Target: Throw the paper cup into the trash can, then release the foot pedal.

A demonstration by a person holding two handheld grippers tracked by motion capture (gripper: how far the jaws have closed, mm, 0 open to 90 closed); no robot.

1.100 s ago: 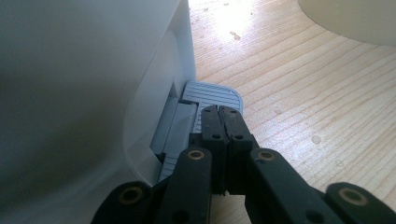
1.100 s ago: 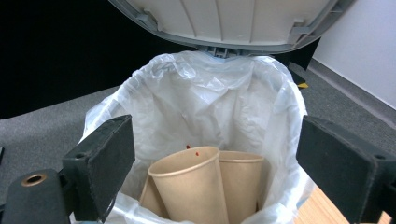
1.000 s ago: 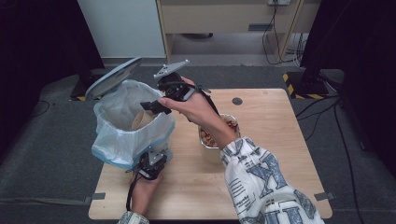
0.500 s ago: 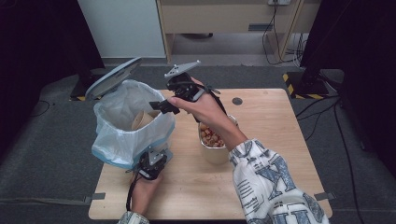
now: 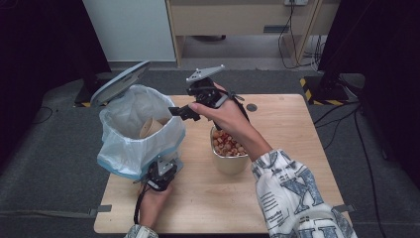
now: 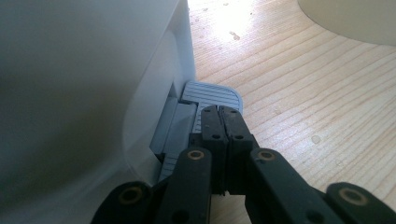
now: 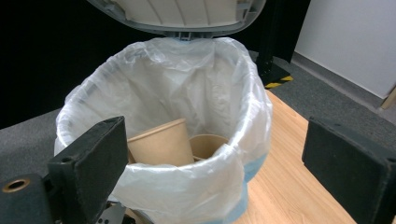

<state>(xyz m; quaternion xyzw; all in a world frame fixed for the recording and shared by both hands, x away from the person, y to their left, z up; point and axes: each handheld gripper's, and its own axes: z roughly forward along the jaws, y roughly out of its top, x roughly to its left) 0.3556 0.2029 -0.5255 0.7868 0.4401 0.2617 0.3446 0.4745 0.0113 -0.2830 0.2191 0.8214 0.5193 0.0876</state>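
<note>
A small pedal bin [image 5: 141, 134] lined with a white plastic bag stands at the table's left, its grey lid [image 5: 120, 82] tipped up. Two brown paper cups [image 7: 161, 142] lie inside it. My left gripper [image 5: 159, 173] is shut, and its tips [image 6: 220, 122] press on the bin's ribbed grey pedal [image 6: 212, 95]. My right gripper [image 5: 182, 112] hovers open beside the bin's rim with nothing between its pads [image 7: 100, 151]. A cream cup of nuts [image 5: 229, 148] stands on the table under my right wrist.
The wooden table [image 5: 292, 124] has bare surface to the right and front. A small dark disc [image 5: 252, 107] lies near its back edge. Behind stand a wooden cabinet [image 5: 237, 20] and cables on the grey floor.
My right hand has drawn back from over the bin's mouth toward the right and risen a little. The bin's lid stays up and my left gripper has not moved.
</note>
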